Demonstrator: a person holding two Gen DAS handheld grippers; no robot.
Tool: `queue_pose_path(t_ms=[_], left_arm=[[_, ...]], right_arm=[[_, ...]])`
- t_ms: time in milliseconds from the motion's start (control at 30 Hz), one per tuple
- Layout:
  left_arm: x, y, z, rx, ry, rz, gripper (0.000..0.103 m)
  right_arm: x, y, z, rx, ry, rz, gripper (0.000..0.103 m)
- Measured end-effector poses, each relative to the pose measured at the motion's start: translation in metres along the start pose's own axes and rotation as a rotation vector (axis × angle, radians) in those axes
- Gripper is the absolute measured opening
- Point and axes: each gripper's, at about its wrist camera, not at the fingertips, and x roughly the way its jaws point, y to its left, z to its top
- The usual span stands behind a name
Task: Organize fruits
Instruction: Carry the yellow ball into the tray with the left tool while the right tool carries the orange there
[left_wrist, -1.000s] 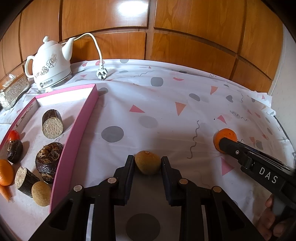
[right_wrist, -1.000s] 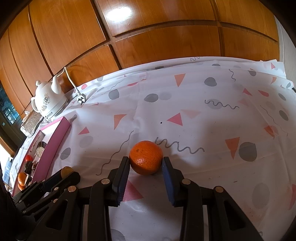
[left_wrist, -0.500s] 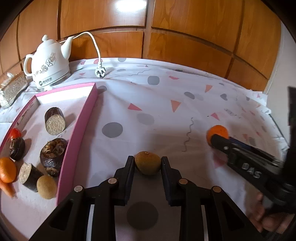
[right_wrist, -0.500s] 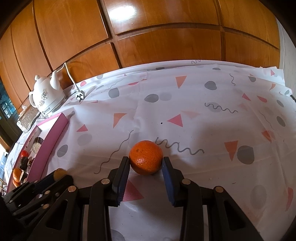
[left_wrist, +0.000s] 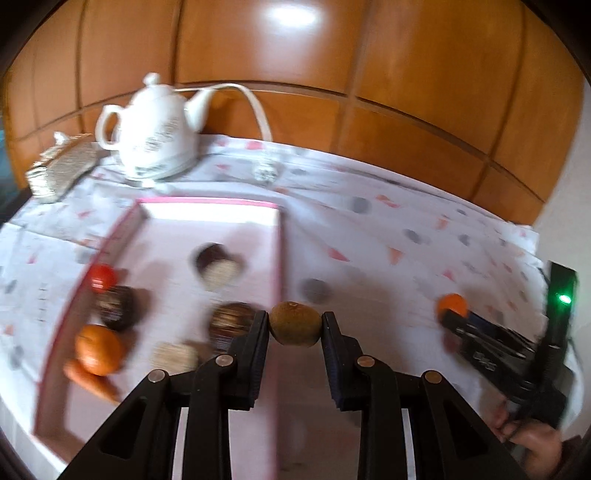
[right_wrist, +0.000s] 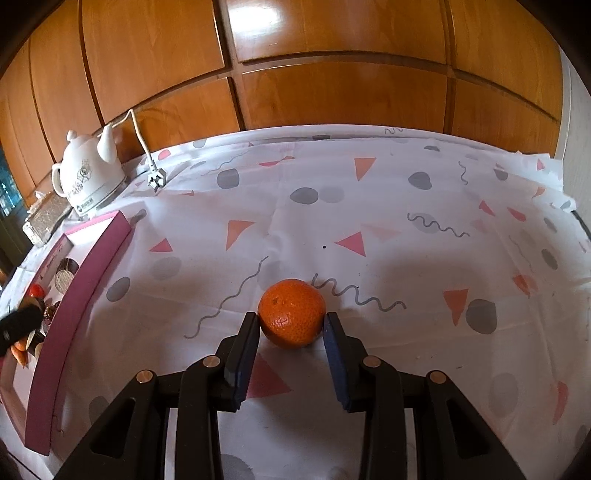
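Observation:
My left gripper (left_wrist: 294, 320) is shut on a brown kiwi (left_wrist: 295, 332), held in the air just over the right wall of the pink tray (left_wrist: 279, 258). In the tray lie an orange (left_wrist: 98, 349), a carrot (left_wrist: 90, 380), a small red tomato (left_wrist: 101, 277) and several dark round pieces; the view is blurred. My right gripper (right_wrist: 291, 322) is shut on another orange (right_wrist: 291, 314), low at the patterned tablecloth (right_wrist: 369, 206). That orange (left_wrist: 451, 303) and the right gripper (left_wrist: 448, 315) also show at the right of the left wrist view.
A white teapot-shaped kettle (right_wrist: 88, 177) with its cord and plug (right_wrist: 157, 181) stands at the back left, beside a glittery box (right_wrist: 44, 218). Wooden panels (right_wrist: 332, 92) close off the back. A person's hand (left_wrist: 532, 443) holds the right gripper.
The left gripper has risen and swung left with the kiwi, from the open cloth to above the tray's right wall. The right gripper and its orange have stayed put.

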Motion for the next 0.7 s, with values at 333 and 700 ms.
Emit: queue_pose_path(t_ms=[333,700], left_arm=[[0.001,0.049,0.012,-0.058,-0.023,0.113,0.029],[0.014,0.071,0.02,-0.074,-0.004,0.158,0.029]], right_arm=[[-0.007,0.055,-0.006,-0.111,0.027,0.119,0.035],[-0.035,0.109,-0.005,-0.205,0.003,0.253,0.035]])
